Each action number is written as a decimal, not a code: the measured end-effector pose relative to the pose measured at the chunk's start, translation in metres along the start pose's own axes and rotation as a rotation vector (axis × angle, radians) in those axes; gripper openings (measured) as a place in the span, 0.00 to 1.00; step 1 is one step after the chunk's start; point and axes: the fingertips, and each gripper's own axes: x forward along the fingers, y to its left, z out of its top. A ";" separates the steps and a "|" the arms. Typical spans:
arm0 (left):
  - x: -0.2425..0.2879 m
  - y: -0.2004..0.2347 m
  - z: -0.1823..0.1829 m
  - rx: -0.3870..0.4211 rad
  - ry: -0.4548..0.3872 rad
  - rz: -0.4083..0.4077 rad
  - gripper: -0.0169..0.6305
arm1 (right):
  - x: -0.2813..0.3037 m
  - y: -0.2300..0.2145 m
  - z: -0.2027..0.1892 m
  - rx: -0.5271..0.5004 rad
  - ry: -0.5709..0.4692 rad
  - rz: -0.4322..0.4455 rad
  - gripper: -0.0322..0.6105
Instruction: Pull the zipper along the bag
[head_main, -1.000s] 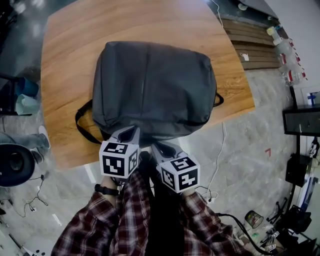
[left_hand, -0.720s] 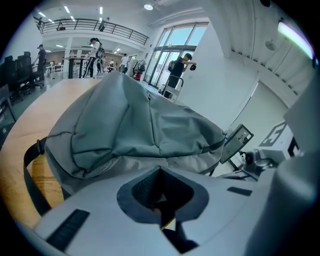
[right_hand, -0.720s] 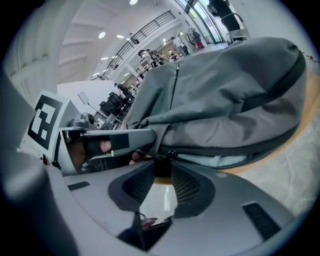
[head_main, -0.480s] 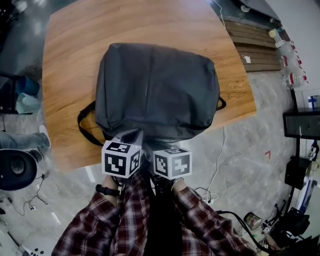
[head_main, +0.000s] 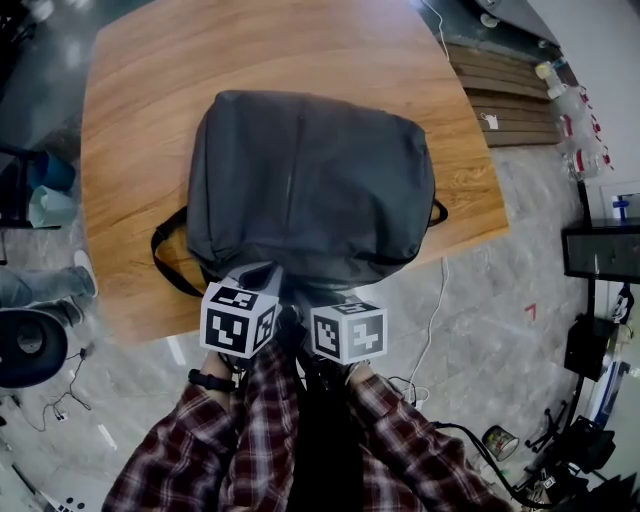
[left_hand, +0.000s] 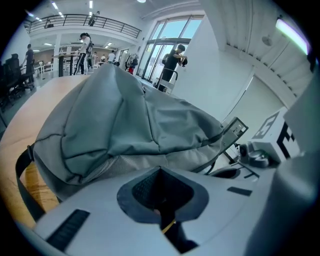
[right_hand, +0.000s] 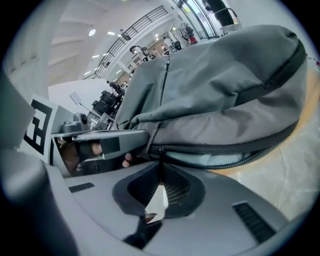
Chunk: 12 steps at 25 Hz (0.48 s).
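Two grippers at the near edge of the bag (head_main: 310, 180), mid-frame on the worktop (head_main: 150, 80) | left gripper (left_hand: 160, 170) fingers pressed shut, seemingly pinching bag fabric | right gripper (right_hand: 161, 166) fingers pinching the zipper pull (right_hand: 161, 150) | zip gapes right of it, barely started imo

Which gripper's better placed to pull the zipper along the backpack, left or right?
Right. The right gripper has its jaws closed at the zipper pull, and the zipper track runs off to its right. The left gripper is shut on the backpack fabric, seemingly steadying it.
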 end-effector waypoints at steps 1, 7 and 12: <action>0.000 0.000 0.000 -0.001 -0.003 -0.004 0.04 | -0.002 0.000 0.001 -0.016 -0.004 -0.004 0.08; 0.002 0.001 0.000 0.029 -0.017 -0.007 0.04 | -0.026 -0.018 0.001 -0.082 -0.023 -0.052 0.08; 0.003 0.004 0.000 0.018 0.000 -0.030 0.04 | -0.076 -0.072 0.002 -0.071 -0.046 -0.126 0.08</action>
